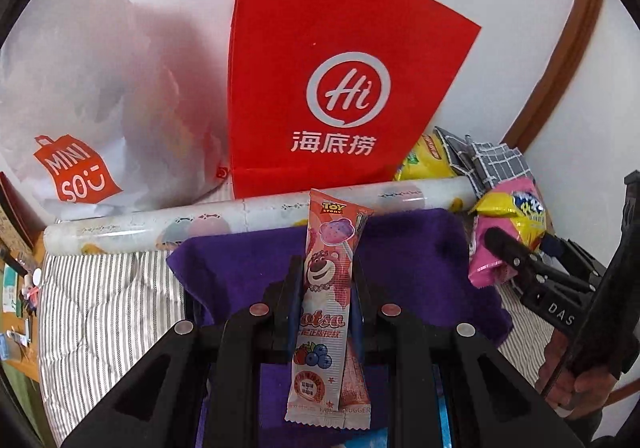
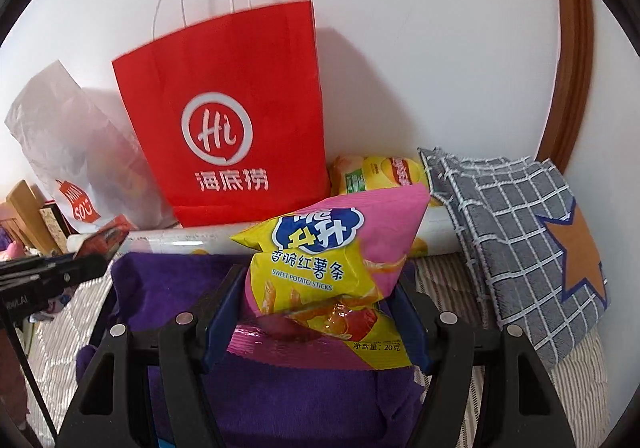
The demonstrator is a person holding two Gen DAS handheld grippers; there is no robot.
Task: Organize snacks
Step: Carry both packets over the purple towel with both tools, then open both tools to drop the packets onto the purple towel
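Observation:
My left gripper (image 1: 326, 280) is shut on a long pink Lotso snack packet (image 1: 326, 304) and holds it upright above the purple cloth (image 1: 240, 264). My right gripper (image 2: 320, 288) is shut on a pink and yellow bag of sweet potato sticks (image 2: 328, 264); that bag and the right gripper also show in the left wrist view (image 1: 508, 232). A red Haidilao paper bag (image 1: 332, 87) (image 2: 232, 119) stands against the wall behind. The left gripper with its packet shows at the left edge of the right wrist view (image 2: 96, 244).
A white Miniso bag (image 1: 80, 107) leans left of the red bag. A rolled printed sheet (image 1: 240, 215) lies along the wall. A yellow chip bag (image 2: 380, 173) and a grey checked cloth (image 2: 520, 232) lie at the right. Striped bedding (image 1: 108, 308) lies underneath.

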